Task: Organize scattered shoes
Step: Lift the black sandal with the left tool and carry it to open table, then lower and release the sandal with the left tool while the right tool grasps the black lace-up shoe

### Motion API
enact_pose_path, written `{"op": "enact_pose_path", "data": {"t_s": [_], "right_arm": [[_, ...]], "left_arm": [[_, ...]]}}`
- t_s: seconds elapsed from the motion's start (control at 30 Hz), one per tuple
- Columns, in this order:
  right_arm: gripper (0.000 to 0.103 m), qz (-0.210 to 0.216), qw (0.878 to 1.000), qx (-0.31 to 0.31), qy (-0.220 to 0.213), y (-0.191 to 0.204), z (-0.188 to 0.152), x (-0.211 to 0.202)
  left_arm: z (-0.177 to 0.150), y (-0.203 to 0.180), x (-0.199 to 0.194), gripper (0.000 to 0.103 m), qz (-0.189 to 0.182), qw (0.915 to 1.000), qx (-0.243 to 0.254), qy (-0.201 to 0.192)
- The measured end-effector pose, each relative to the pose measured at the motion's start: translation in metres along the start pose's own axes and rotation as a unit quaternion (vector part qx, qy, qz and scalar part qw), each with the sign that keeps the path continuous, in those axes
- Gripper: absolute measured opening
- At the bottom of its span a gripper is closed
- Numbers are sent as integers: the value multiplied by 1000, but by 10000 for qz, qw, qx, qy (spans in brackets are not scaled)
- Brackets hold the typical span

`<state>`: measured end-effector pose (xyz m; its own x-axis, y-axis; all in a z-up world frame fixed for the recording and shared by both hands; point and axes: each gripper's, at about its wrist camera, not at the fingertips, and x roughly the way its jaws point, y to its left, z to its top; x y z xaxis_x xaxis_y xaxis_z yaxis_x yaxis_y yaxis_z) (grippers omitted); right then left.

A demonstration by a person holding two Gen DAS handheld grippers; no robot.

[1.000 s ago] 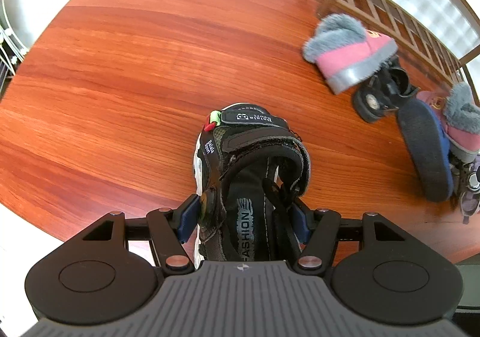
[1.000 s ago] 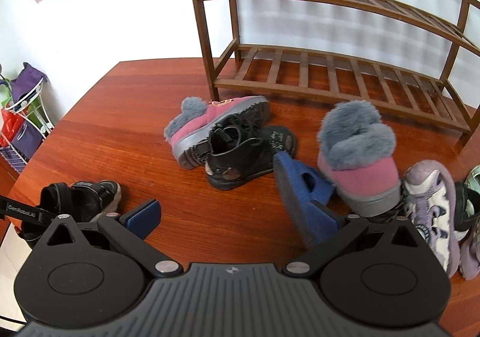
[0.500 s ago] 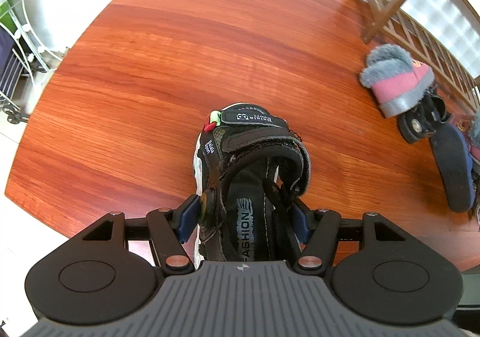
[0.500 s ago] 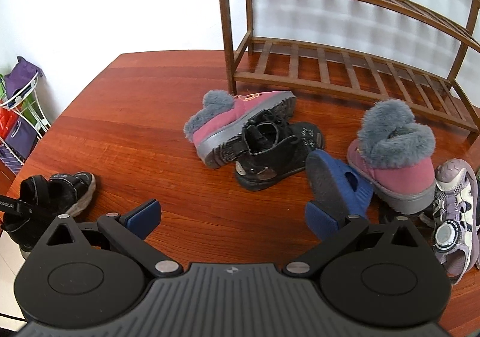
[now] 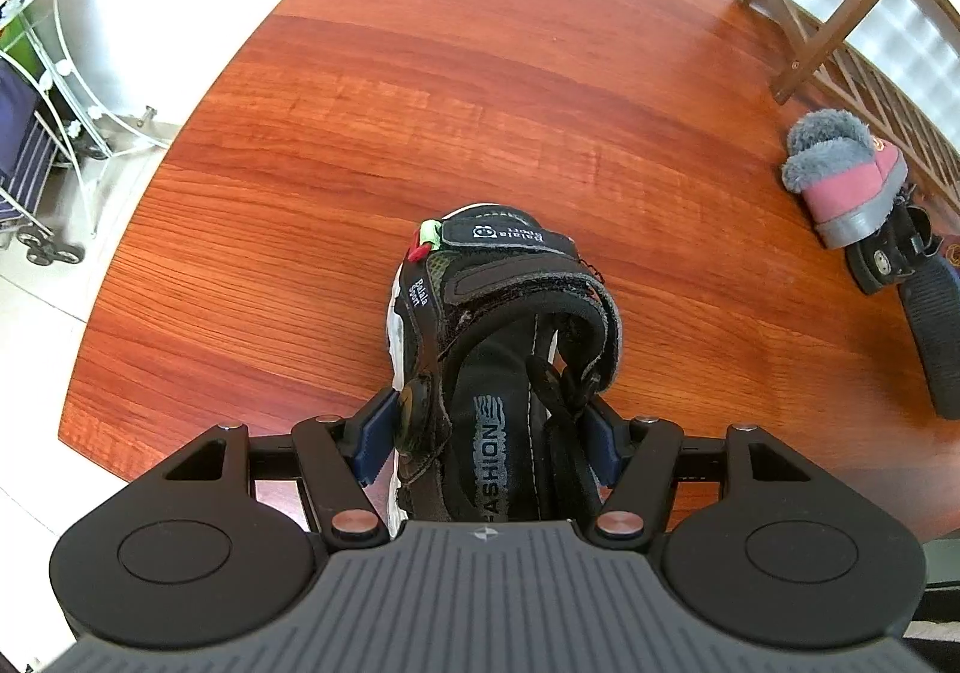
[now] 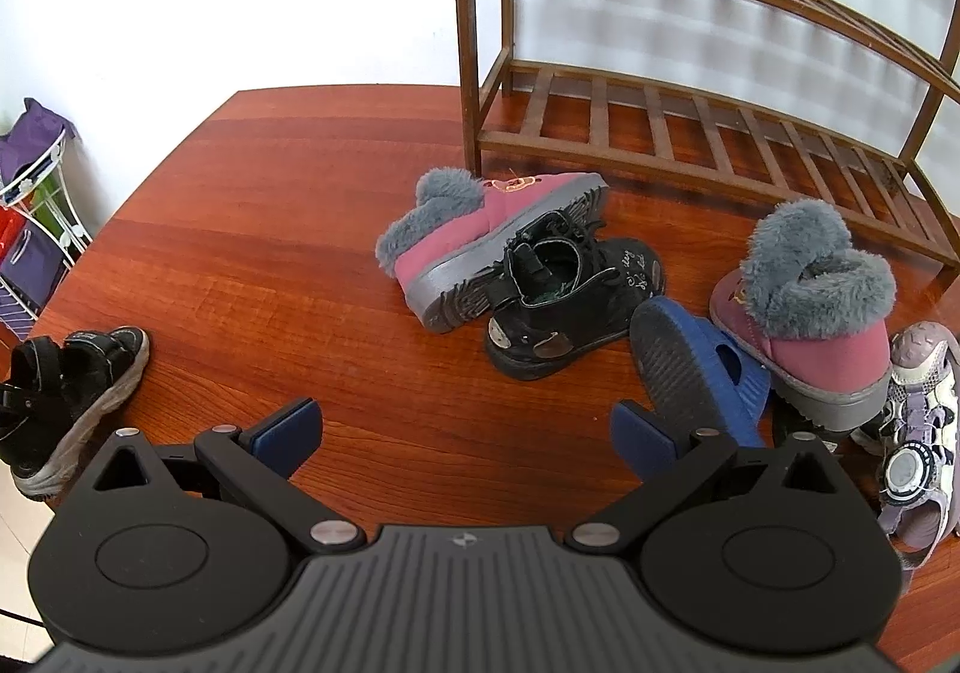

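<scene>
Between my left gripper (image 5: 487,436) pads sits the black sandal (image 5: 501,349), clamped at its soft heel sides; light, squashy. Right gripper (image 6: 465,430) gapes empty, pile at 1 o'clock.

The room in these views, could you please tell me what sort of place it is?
Probably a home entryway: a wooden shoe rack stands against the wall, children's shoes such as a pink furry boot lie scattered on the wood floor, and a wire storage cart stands nearby.

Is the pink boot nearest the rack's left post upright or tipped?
Tipped. The pink boot lies on its side, tread facing the camera, against the black shoe.
</scene>
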<state>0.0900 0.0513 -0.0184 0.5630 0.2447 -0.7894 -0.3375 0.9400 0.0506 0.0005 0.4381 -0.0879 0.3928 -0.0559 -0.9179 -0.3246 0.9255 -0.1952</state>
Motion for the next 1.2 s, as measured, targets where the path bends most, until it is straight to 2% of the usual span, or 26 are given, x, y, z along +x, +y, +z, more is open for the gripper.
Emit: {"op": "enact_pose_path", "data": {"t_s": [0.43, 0.5, 0.6, 0.83, 1.0, 1.07, 1.2], "right_arm": [[103, -64, 9997, 174, 157, -7, 14, 18], [103, -83, 9995, 273, 169, -11, 18, 20], [103, -97, 9990, 394, 174, -17, 24, 24], [103, -146, 9975, 653, 240, -34, 49, 43], [102, -169, 9989, 364, 239, -38, 68, 60], [94, -141, 9994, 200, 235, -36, 71, 65], [90, -37, 9992, -173, 345, -31, 73, 79]], "left_arm": [[-11, 0, 17, 76, -98, 9994, 143, 313], [-12, -2, 16, 84, -136, 9993, 203, 268], [-9, -2, 11, 90, -202, 9995, 171, 154], [-5, -3, -7, 93, -171, 9998, 57, -124], [-7, -9, -23, 96, -128, 9994, 113, -306], [-8, -9, -26, 96, -86, 9995, 79, -309], [-12, -9, -34, 96, -80, 9993, -88, -358]]}}
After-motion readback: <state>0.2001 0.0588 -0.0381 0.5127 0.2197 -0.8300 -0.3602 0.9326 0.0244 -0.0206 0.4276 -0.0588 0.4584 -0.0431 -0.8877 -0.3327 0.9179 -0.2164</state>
